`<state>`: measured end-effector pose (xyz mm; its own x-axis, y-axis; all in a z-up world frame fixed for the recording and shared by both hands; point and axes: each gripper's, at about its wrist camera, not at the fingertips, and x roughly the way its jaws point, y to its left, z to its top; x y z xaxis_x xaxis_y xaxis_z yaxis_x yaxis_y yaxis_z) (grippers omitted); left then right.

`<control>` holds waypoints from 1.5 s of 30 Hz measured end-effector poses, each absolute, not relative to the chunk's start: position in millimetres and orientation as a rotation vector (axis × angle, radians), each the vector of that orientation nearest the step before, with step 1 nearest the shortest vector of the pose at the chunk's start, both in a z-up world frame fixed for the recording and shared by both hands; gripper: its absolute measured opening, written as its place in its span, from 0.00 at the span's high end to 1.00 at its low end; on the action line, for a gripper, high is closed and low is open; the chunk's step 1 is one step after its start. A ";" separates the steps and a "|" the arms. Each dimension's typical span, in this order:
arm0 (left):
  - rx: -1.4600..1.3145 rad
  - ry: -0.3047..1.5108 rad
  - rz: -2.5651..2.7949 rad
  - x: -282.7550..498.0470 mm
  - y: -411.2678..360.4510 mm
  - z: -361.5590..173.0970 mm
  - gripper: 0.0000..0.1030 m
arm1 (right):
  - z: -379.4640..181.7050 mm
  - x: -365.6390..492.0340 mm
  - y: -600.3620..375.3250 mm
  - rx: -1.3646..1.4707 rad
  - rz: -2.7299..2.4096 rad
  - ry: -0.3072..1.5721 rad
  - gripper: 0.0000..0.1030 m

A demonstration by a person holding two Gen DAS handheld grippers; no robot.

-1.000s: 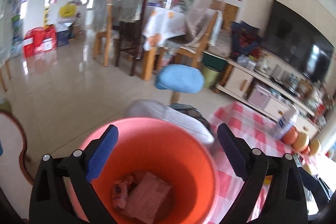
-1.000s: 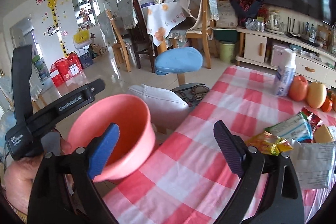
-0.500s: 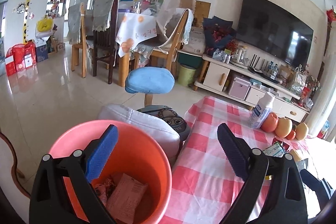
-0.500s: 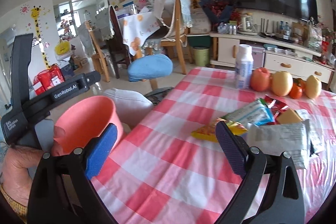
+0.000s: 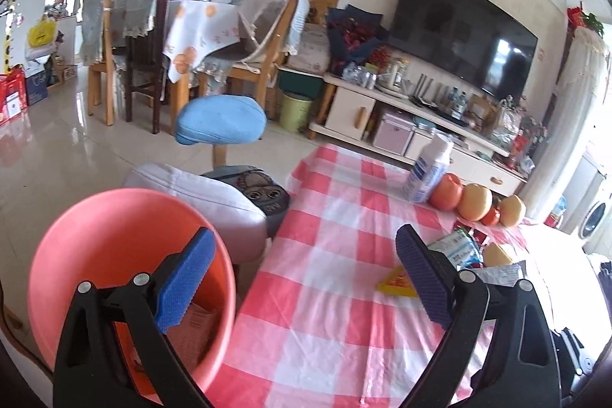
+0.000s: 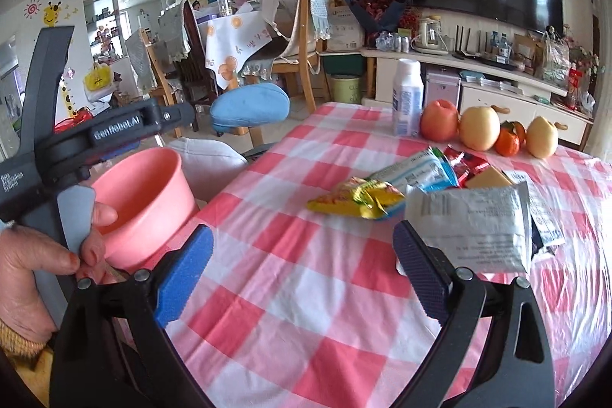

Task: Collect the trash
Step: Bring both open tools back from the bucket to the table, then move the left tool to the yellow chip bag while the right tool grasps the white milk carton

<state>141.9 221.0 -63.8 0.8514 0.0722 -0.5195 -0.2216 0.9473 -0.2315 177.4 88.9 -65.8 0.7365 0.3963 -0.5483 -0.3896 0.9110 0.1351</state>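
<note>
Both tongs, left [image 5: 302, 278] and right [image 6: 302, 274], stand apart, empty. Approach the wrapper [image 6: 357, 198] at frame centre low, clamping its edge. Keep the bin [image 6: 143, 201] close.

Both wrist views face along the checked table [image 5: 336, 293], sharing the pink bucket [image 6: 149, 194] at left.

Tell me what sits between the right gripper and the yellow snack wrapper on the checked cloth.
Nothing visible. The right gripper has its jaws open with only bare checked cloth ahead up to the yellow snack wrapper. The white packet lies to the right of that path.
</note>
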 end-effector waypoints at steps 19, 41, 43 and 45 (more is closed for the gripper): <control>-0.239 0.599 0.000 165.0 159.7 -70.3 0.09 | -69.1 178.1 19.9 0.092 0.385 0.586 0.08; -0.103 0.670 -0.115 184.3 95.6 -82.6 0.09 | -68.4 195.4 -58.1 0.202 0.320 0.583 0.08; -0.109 0.685 -0.122 187.1 95.1 -84.9 0.09 | -68.7 198.7 -67.4 0.223 0.311 0.585 0.08; -0.115 0.701 -0.126 190.0 94.2 -87.4 0.09 | -68.1 202.0 -75.5 0.239 0.301 0.585 0.08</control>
<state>190.0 94.2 -87.4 0.7572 -0.1541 -0.6348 0.0767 0.9860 -0.1479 202.0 -75.5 -68.1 0.7925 0.3438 -0.5038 -0.2098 0.9293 0.3040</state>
